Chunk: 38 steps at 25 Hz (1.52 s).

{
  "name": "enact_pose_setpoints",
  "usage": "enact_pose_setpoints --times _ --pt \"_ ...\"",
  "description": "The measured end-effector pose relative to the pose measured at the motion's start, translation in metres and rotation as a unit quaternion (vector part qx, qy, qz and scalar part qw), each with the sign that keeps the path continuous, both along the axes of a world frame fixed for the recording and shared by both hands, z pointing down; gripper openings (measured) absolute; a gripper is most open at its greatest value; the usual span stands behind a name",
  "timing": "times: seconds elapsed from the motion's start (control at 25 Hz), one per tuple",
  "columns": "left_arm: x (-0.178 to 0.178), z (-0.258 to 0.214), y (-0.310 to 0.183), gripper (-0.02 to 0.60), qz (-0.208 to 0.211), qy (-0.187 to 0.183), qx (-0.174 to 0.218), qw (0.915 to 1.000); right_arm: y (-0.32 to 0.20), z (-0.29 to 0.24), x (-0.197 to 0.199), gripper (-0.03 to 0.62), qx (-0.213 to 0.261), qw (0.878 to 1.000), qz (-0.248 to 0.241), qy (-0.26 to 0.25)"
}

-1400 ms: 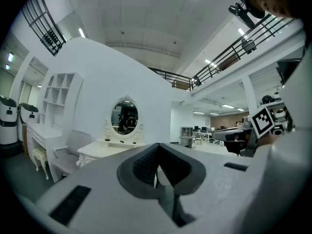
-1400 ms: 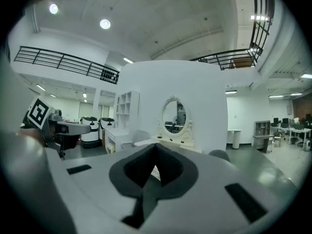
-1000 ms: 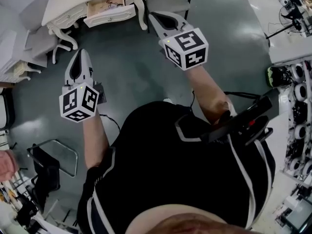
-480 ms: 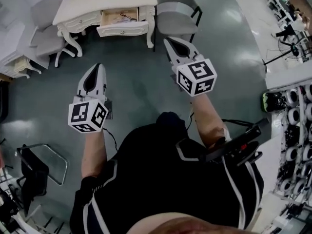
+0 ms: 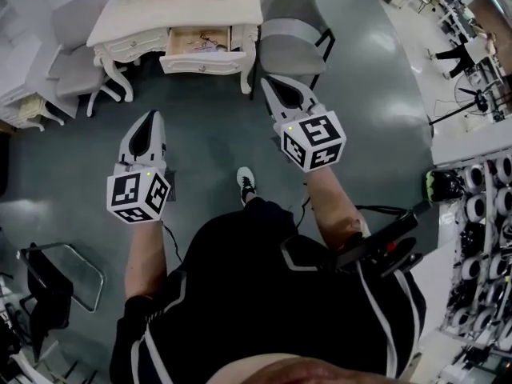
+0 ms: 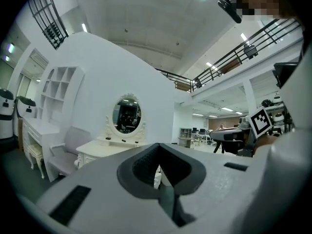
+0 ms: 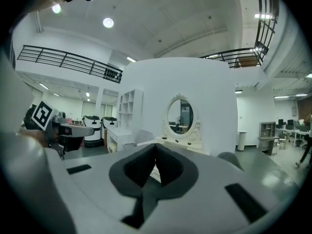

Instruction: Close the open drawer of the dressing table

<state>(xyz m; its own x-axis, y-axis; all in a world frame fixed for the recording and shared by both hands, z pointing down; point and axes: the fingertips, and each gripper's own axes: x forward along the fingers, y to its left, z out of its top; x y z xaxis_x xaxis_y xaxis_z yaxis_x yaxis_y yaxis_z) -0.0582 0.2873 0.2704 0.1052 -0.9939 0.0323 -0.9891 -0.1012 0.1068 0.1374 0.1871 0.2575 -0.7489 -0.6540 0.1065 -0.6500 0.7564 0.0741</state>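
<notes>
The cream dressing table [image 5: 160, 18] stands at the top of the head view, with its right drawer [image 5: 204, 61] pulled out and small items inside. My left gripper [image 5: 150, 115] hangs shut and empty over the floor, well short of the table. On the right, my right gripper [image 5: 269, 83] is also shut and empty, its tip just below and right of the drawer's corner. In the left gripper view the oval mirror [image 6: 127, 116] and table top [image 6: 105, 147] show beyond the shut left gripper [image 6: 158, 149]. The right gripper view shows the mirror [image 7: 181, 116] past the shut right gripper [image 7: 156, 149].
A grey chair [image 5: 292, 34] stands right beside the table's right end, behind the right gripper. Another grey chair [image 5: 70, 54] sits at the table's left. A black metal frame [image 5: 52, 274] is at the lower left. Workbenches with equipment [image 5: 480, 206] line the right side. My shoe [image 5: 248, 184] steps forward.
The table and open drawer have slid lower and nearer in the head view as I walk toward them. Both grippers stay shut and keep pointing at the table.
</notes>
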Motion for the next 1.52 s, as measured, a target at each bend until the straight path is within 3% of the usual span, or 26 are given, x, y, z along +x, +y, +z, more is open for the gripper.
enact_pose_setpoints --times 0.36,0.68,1.0,1.28,1.52 --pt "-0.006 0.002 -0.092 0.003 -0.004 -0.005 -0.011 0.9999 -0.092 -0.004 -0.003 0.005 0.001 1.000 -0.006 -0.003" --pt "0.023 0.001 -0.177 0.003 0.002 -0.029 -0.028 0.9992 -0.169 -0.003 0.022 0.005 -0.007 1.000 -0.014 -0.011" --pt "0.047 0.009 -0.241 0.003 0.020 -0.027 -0.051 0.9982 -0.230 0.004 0.037 0.005 -0.016 0.999 -0.027 -0.018" --pt "0.036 0.021 -0.276 0.003 0.012 -0.062 -0.053 0.9966 -0.257 0.017 0.023 0.005 -0.022 0.999 -0.037 -0.005" --pt "0.017 0.029 -0.309 0.003 0.033 -0.059 -0.055 0.9962 -0.278 0.028 0.008 0.005 -0.034 0.999 -0.023 -0.004"
